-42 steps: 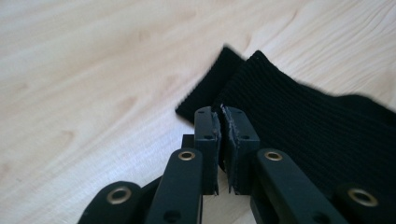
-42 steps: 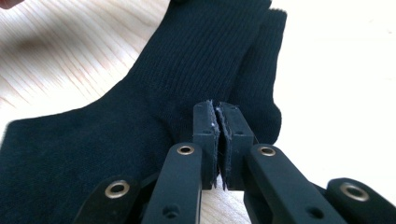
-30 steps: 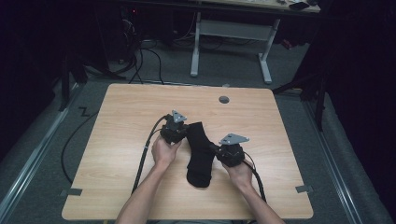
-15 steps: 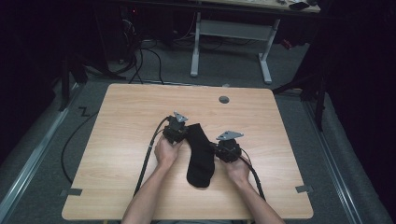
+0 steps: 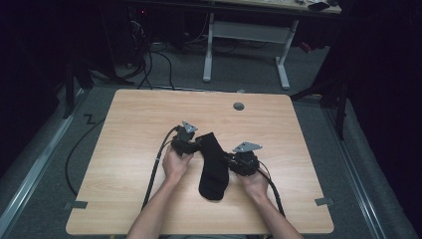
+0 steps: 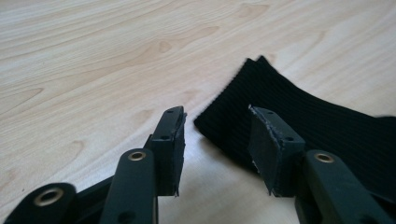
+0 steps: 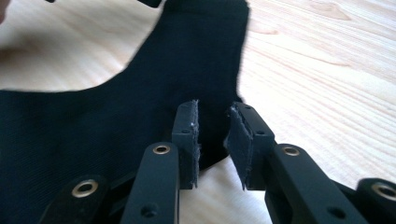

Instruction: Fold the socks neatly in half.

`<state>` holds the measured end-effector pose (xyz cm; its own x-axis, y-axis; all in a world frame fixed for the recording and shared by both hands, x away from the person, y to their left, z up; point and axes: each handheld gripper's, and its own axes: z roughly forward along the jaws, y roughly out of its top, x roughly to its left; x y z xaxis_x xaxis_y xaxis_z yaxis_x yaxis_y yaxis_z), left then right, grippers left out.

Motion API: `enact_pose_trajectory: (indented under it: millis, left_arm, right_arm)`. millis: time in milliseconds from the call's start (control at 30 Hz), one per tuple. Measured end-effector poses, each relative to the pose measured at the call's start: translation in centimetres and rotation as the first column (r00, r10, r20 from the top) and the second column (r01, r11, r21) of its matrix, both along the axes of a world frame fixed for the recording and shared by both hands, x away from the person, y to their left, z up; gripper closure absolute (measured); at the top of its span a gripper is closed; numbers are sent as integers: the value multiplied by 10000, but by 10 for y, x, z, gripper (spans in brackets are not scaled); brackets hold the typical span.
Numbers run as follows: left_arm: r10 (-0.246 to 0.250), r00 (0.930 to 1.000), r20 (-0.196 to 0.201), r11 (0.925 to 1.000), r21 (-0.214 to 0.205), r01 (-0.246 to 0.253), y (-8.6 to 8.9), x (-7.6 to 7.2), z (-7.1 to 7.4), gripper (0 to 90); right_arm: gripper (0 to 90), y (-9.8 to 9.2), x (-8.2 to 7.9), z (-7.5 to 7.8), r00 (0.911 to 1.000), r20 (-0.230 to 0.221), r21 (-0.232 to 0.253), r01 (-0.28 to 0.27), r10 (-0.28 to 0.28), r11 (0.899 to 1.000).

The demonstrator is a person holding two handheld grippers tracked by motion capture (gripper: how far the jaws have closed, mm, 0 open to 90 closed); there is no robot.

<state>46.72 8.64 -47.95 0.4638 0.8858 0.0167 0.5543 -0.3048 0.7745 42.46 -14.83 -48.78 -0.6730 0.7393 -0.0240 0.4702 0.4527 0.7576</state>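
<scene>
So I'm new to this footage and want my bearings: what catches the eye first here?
A black sock lies flat in the middle of the pale wooden table, dark against the light grain. A hand-held tool flanks it on each side: the left tool by the ribbed cuff, the right tool at the sock's other edge. Both have just been opening, and their pads now stand apart without pressing the cloth.

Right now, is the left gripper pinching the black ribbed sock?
Apart. In the left gripper view, the left gripper, whose jaws have just been opening, stands with bare table between its pads, and the black ribbed sock's corner lies just beyond.
</scene>
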Motion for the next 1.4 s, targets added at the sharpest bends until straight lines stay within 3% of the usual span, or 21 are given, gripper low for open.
enact_pose_trajectory:
  millis: [133,333,400,433,467,600,700,833,933,1067,1200,1333,1400]
  left_arm:
    - [-544,9985,26,9985,-39,544,-3,-15,0,537]
    - [-1507,9882,-282,9883,-272,1500,-16,-34,-6,519]
    - [-1614,9863,-352,9868,-168,1609,-19,-34,-8,521]
    - [-1673,9848,-465,9855,220,1684,-25,-31,-14,526]
    - [-1633,9851,-536,9851,465,1658,-26,-28,-17,527]
    - [-1269,9912,-371,9918,-188,1263,-20,-15,-23,519]
    - [-930,9952,-296,9956,-171,925,-17,-5,-24,494]
    - [-413,9972,-617,9991,-84,409,-17,8,-20,475]
    - [-304,9964,-793,9995,-84,298,-15,8,-17,464]
    - [-147,9990,-426,9989,-450,128,1,-9,-4,447]
    - [-294,9996,43,9973,-667,296,8,-36,7,437]
    - [-657,9977,-185,9959,-631,644,6,-57,3,433]
    - [-765,9962,-408,9950,-674,736,4,-66,-4,427]
  right_arm:
    - [731,0,-13,0,9996,18,72,-290,290,9996]
    - [733,2,-23,-4,9981,-248,26,-567,567,9984]
    - [745,4,-20,-8,9975,-365,-141,-616,611,9980]
    - [750,5,-16,-12,9975,-430,-319,-571,557,9979]
    - [751,4,-14,-14,9975,-465,-148,-548,540,9984]
    - [748,4,-2,-13,9990,-341,-271,-282,273,9992]
    - [742,7,12,-12,9993,-370,-319,-88,77,9995]
    - [723,12,26,-13,9994,-308,-235,169,-177,9996]
    - [700,13,27,-10,9992,-241,-315,324,-332,9990]
    - [717,2,9,4,9996,257,31,96,-97,9999]
    - [745,-6,-21,20,9952,739,185,-660,645,9976]
    - [759,-6,-48,23,9850,886,254,-1508,1481,9882]
    - [757,-1,-54,19,9819,706,246,-1780,1759,9837]
